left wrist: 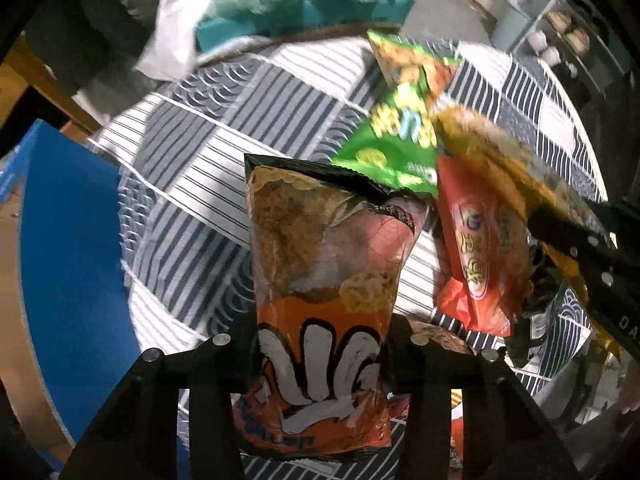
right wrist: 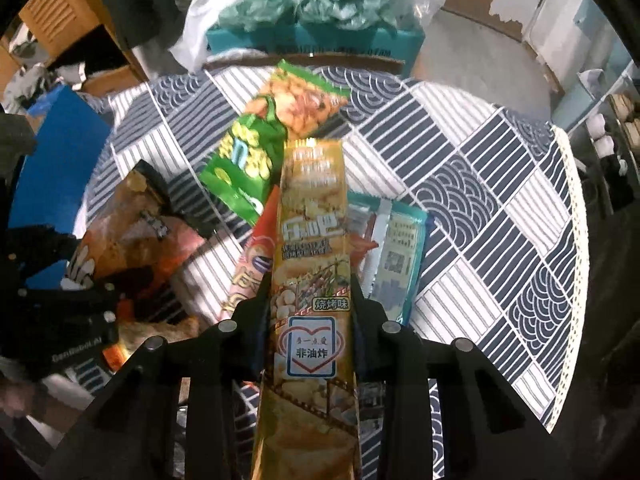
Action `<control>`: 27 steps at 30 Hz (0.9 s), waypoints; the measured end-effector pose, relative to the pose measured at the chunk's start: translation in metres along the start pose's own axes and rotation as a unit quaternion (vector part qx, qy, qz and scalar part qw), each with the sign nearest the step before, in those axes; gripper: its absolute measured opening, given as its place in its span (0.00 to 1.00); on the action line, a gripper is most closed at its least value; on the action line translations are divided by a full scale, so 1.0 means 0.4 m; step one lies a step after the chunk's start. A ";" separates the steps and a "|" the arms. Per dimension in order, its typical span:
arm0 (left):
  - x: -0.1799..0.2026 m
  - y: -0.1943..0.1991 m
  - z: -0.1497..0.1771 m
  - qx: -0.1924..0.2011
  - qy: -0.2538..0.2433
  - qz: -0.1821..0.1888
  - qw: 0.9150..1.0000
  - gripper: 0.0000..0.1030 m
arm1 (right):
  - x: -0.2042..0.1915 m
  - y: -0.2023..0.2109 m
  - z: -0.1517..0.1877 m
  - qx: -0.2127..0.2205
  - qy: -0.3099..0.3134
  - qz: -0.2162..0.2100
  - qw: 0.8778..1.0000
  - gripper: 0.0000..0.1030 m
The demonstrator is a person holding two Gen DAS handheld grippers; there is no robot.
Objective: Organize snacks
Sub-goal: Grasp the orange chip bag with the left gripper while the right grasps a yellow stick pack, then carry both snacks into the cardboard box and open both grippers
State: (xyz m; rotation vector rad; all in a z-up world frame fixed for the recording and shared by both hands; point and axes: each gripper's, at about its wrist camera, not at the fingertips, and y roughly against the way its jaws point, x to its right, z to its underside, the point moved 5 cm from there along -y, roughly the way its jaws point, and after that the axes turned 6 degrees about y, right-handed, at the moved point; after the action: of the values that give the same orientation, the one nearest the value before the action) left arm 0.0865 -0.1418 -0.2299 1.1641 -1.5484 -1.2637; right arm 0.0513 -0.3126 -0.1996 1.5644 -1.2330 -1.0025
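An orange and black chip bag (left wrist: 320, 264) stands between the fingers of my left gripper (left wrist: 320, 340), which is shut on its lower part. My right gripper (right wrist: 310, 312) is shut on a long yellow snack bag (right wrist: 312, 208), held above the table. In the left wrist view the right gripper (left wrist: 560, 236) and its yellow bag (left wrist: 496, 152) show at the right. On the cloth lie a green bag (right wrist: 244, 164), a peanut bag (right wrist: 304, 100), a red bag (right wrist: 256, 256) and a light blue bag (right wrist: 400, 248).
A round table with a blue and white patterned cloth (right wrist: 500, 200) holds the snacks. A blue box (left wrist: 72, 260) stands at its left edge. A teal box (right wrist: 312, 44) with a white plastic bag (right wrist: 216, 8) sits at the back. Shelves (left wrist: 568, 36) stand at the right.
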 end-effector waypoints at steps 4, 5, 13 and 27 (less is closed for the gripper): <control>-0.013 0.064 -0.012 0.028 0.003 -0.009 1.000 0.45 | -0.016 0.042 -0.012 0.016 0.002 -0.001 1.000 0.30; -0.004 0.082 -0.015 0.036 0.003 -0.011 0.999 0.45 | -0.024 0.047 -0.017 0.019 0.003 -0.002 1.000 0.30; -0.009 0.158 -0.012 0.077 0.005 -0.025 0.997 0.45 | -0.073 0.128 -0.030 0.050 0.013 -0.002 0.999 0.30; -0.086 0.314 0.041 0.133 0.000 -0.038 0.990 0.45 | -0.178 0.239 -0.057 0.090 0.046 -0.004 0.995 0.30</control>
State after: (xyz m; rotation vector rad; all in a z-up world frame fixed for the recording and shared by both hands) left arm 0.0593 -0.0950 -0.1104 1.4024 -1.7256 -1.1297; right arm 0.0343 -0.2509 -0.0966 1.7349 -1.2817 -0.8324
